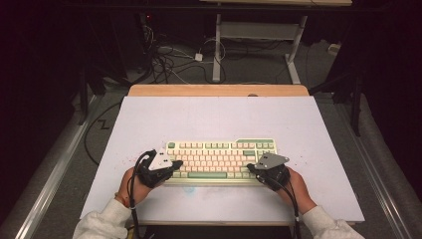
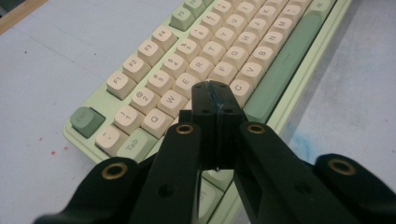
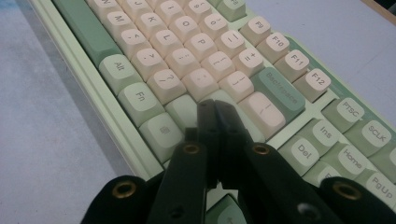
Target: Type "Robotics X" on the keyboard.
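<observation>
High view: keyboard point(image 1: 221, 162) sits near the counter's point(image 1: 149, 119) front edge; left gripper point(image 1: 175, 164) and right gripper point(image 1: 250, 168), jaws together, poise over its ends — typing underway, next press needs careful aim.

Both forearms come in low from the near side, in pale sleeves, each hand wrapped around a black claw. The left claw point(image 1: 171, 166) points inward toward the right, its jaws pressed flat together with nothing between them. The right claw point(image 1: 250, 168) points inward toward the left, its jaws likewise closed tight and empty. The left hand point(image 1: 133, 185) and right hand point(image 1: 297, 185) sit level, well apart, cables trailing back along the wrists.
</observation>
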